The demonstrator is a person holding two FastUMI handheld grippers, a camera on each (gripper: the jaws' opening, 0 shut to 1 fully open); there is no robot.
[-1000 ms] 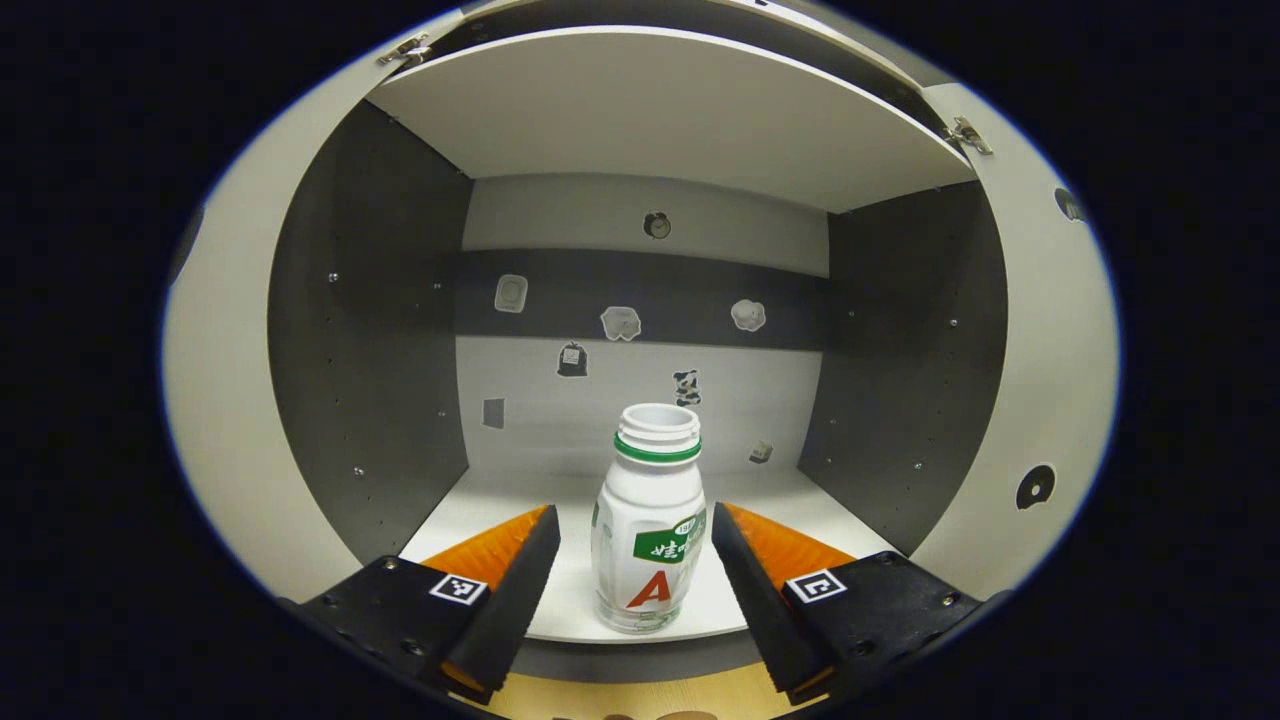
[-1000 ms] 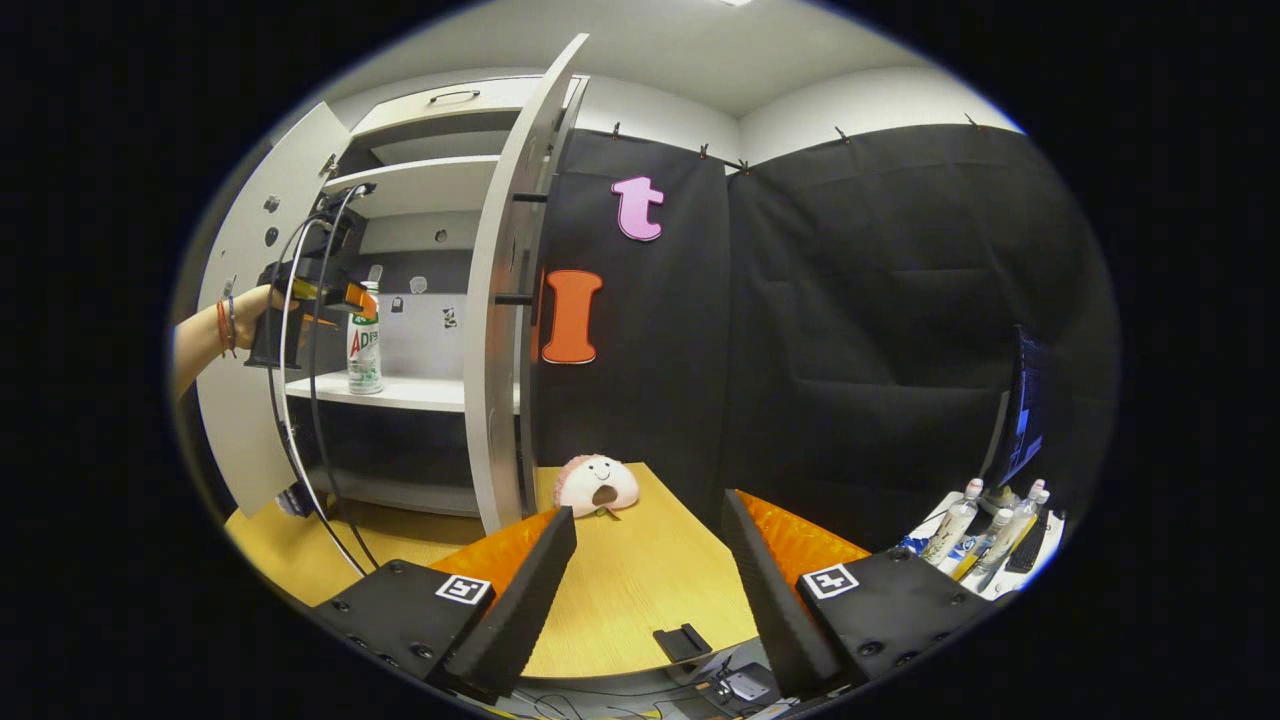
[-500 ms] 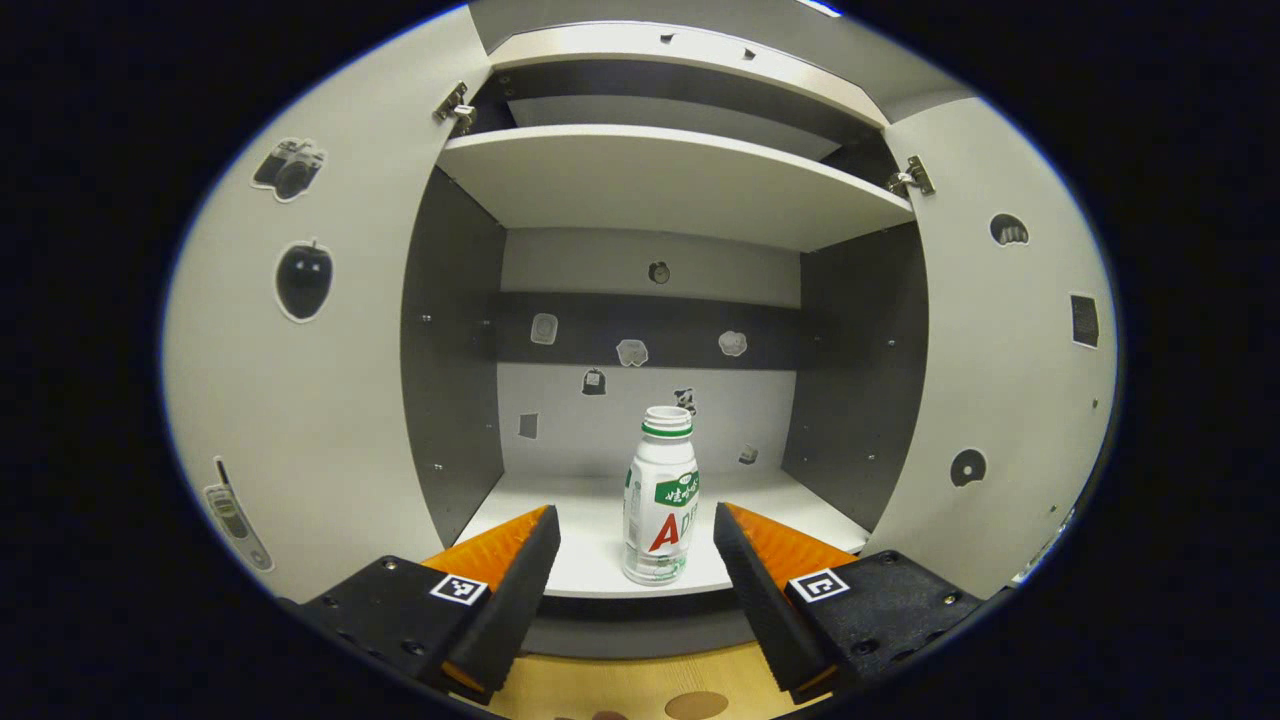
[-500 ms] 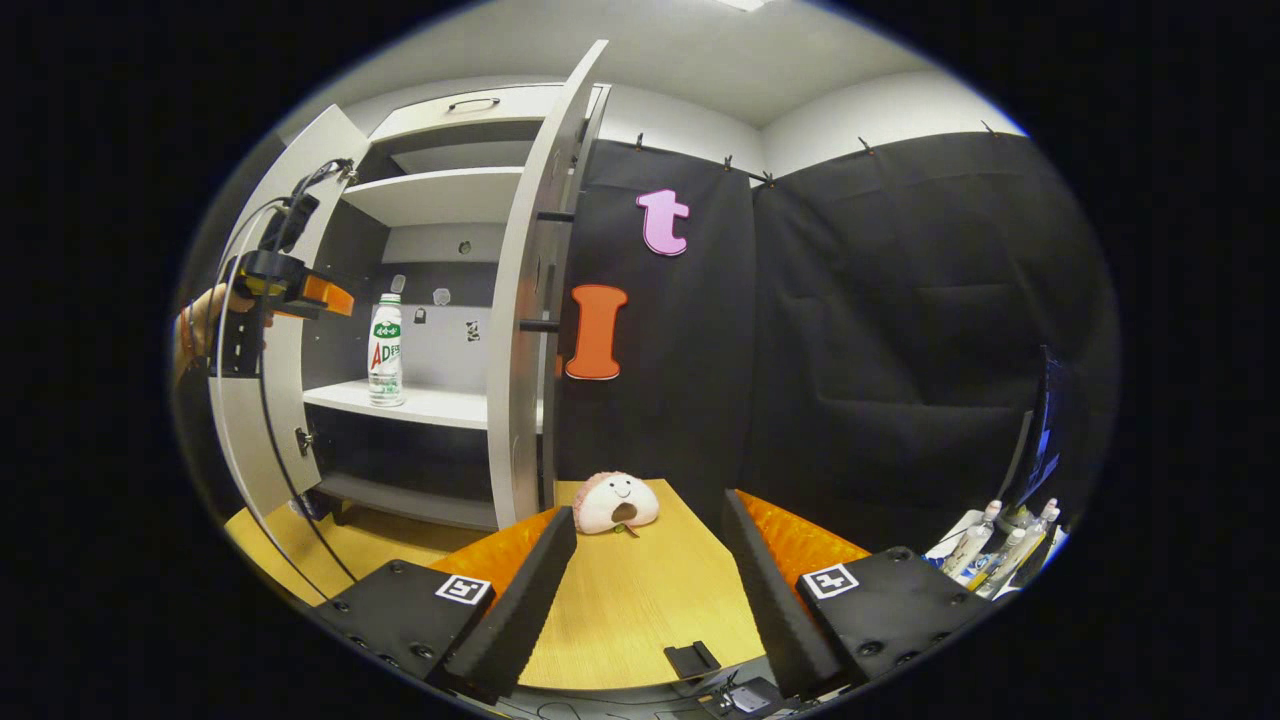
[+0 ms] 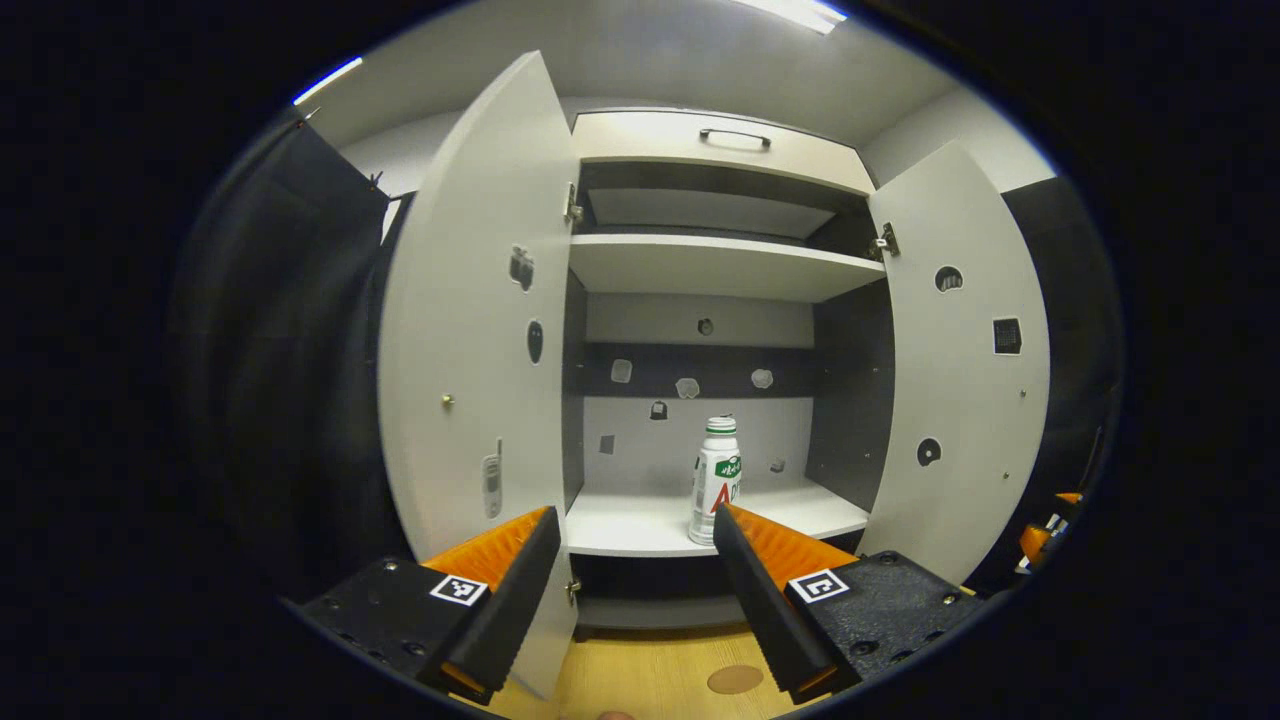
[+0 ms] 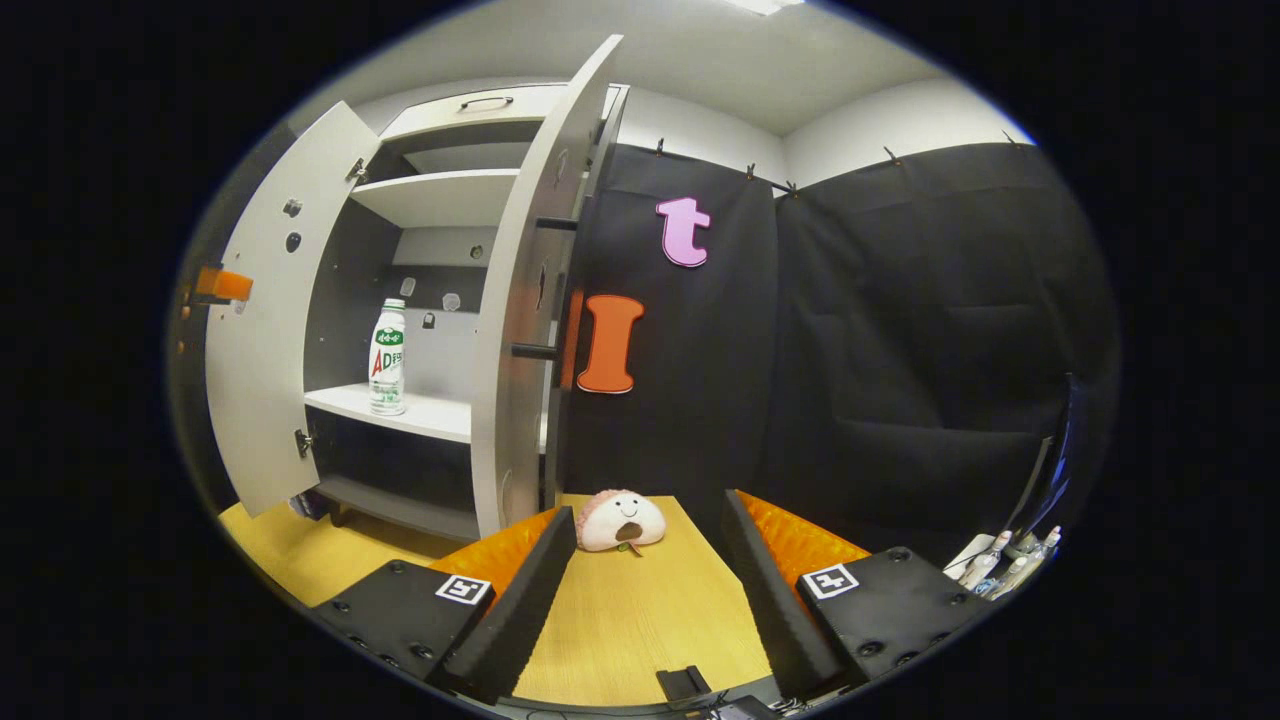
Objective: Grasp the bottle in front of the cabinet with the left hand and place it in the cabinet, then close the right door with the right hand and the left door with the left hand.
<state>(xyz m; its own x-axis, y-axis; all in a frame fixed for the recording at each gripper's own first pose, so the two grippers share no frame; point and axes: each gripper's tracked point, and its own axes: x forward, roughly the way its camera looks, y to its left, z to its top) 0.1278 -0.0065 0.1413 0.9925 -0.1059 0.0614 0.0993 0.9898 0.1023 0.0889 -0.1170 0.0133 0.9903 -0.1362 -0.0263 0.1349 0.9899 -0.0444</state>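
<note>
- Two doors stood wide open, and the bottle (image 5: pixel 716 481) was upright on the middle shelf (image 5: pixel 640 530) of the cabinet (image 5: pixel 715 150), near the front edge, toward the right.
- Left gripper (image 5: pixel 636 590) hung out in front of the cabinet, jaws wide and holding nothing, well apart from the bottle.
- Right gripper (image 6: pixel 648 590) hovered low over the bench (image 6: pixel 640 610), jaws wide as well, nothing between them.
- Placing looked done; the step in hand was, by my reading, shutting the right door (image 6: pixel 525 300) with the right gripper.
- That door showed edge-on in the right gripper view, two dark handle pegs (image 6: pixel 534 351) sticking out of its outer face toward the booth wall.
- To do it well, I judged the right gripper should come up from the bench and get behind the door's outer face, near the free edge and not near the hinge.
- A flat push with the side of a finger would serve; no grip needed, so the jaws could stay as they were.
- Swing it in a smooth arc, and ease off at the end so the cabinet doesn't jolt and tip the bottle.
- One risk: the soft toy (image 6: pixel 622 520) sat on the bench close to the door's foot, so the gripper should rise clear of it first.
- Left door (image 5: pixel 480 330) was for the left gripper afterward.
</note>
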